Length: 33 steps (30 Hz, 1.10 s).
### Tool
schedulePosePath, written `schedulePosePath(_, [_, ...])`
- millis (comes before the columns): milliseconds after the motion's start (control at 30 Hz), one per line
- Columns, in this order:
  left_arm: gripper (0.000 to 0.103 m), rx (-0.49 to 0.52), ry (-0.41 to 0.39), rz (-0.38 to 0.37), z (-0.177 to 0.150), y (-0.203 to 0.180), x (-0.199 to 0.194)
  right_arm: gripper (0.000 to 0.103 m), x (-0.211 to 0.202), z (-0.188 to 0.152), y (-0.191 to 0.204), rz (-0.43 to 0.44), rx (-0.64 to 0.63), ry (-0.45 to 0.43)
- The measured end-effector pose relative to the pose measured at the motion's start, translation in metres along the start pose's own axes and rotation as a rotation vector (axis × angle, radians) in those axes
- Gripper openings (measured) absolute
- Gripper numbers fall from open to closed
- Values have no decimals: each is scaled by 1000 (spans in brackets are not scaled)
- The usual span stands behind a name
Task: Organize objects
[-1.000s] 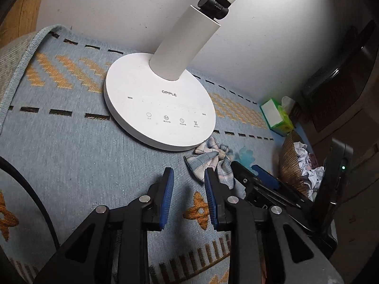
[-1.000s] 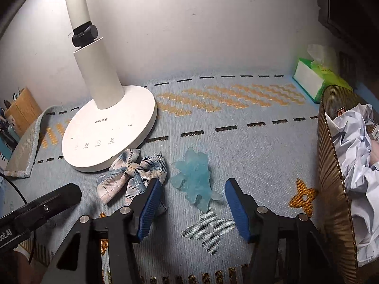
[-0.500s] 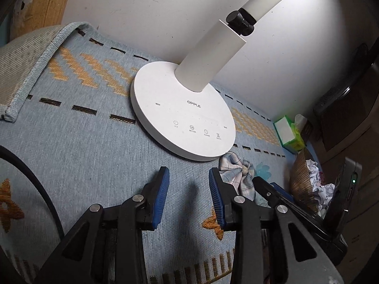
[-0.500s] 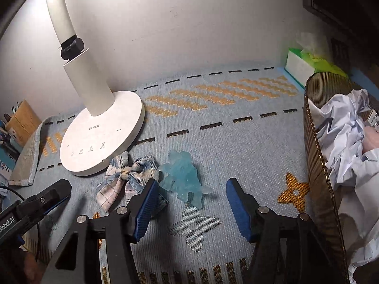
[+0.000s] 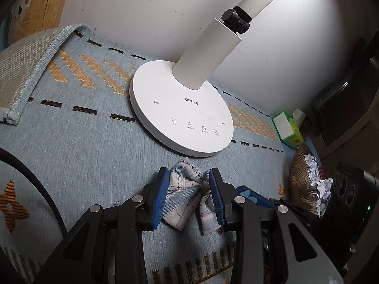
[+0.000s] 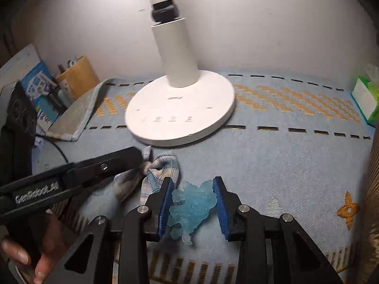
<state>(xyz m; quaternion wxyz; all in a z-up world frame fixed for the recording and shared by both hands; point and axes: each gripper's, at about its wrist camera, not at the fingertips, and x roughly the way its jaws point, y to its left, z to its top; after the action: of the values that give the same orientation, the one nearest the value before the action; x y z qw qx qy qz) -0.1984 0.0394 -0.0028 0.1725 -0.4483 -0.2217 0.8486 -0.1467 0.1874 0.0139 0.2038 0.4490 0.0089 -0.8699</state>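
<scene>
On my left wrist view, the left gripper (image 5: 187, 198) sits at lower centre with its blue fingers (image 5: 159, 200) parted around the plaid bow (image 5: 187, 197); the pads stand just beside the cloth, and I cannot tell whether they press it. The bow lies on the blue woven mat (image 5: 78, 146) covering the counter, just below the white lamp base (image 5: 182, 116). At the right edge I see a green tissue box (image 5: 287, 127) and a wicker basket (image 5: 299, 184) of crumpled paper.

On my right wrist view, the right gripper (image 6: 193, 209) is wide apart at lower centre, its fingers (image 6: 221, 207) flanking the translucent blue figure (image 6: 193, 207), which lies on the mat. The bow is at centre left, touching the figure's left side.
</scene>
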Motion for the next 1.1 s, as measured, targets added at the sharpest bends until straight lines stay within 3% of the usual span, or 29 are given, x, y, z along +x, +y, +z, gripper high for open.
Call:
schedulePosePath(167, [32, 115, -14, 54, -7, -3, -33, 34, -22, -22, 11, -5, -27, -8])
schedulePosePath(267, [33, 146, 3, 73, -22, 3, -40, 34, -30, -34, -4, -95, -31, -13])
schedulePosePath(333, [34, 146, 39, 78, -27, 6, -31, 34, -30, -40, -12, -109, -44, 11])
schedulePosePath(400, [48, 161, -8, 88, -30, 3, -29, 37, -33, -46, -13, -104, -66, 12])
schedulePosePath(433, [56, 169, -12, 64, -29, 1, -28, 58, -31, -48, -14, -111, -69, 21])
schedulePosePath(467, [71, 177, -4, 24, -30, 0, -28, 71, -32, -50, -15, -112, -70, 16])
schedulePosePath(500, [78, 184, 1, 3, -30, -1, -28, 86, -30, -52, -15, -106, -64, 20])
schedulePosePath(533, [78, 189, -1, 15, -32, -5, -27, 86, -30, -51, -15, -109, -67, 17])
schedulePosePath(633, [78, 197, -31, 123, -32, -10, -27, 86, -32, -50, -19, -94, -37, 10])
schedulePosePath(733, [78, 227, -14, 154, -31, -19, -20, 86, -35, -50, -22, -71, -16, 1])
schedulePosePath(867, [78, 339, 24, 202, -37, -44, -7, 84, -36, -51, -19, -85, -27, -1])
schedulePosePath(933, [80, 409, 42, 252, -41, -54, 3, 64, -39, -52, -21, -90, -18, -19])
schedulePosePath(1033, [80, 476, 30, 349, -46, -62, 12, 46, -40, -53, -23, -75, -12, -28])
schedulePosePath(1067, [74, 484, 21, 351, -47, -63, 11, 43, -41, -53, -22, -69, -19, -31])
schedulePosePath(1100, [62, 486, 17, 340, -47, -63, 10, 36, -41, -54, -19, -59, -31, -30])
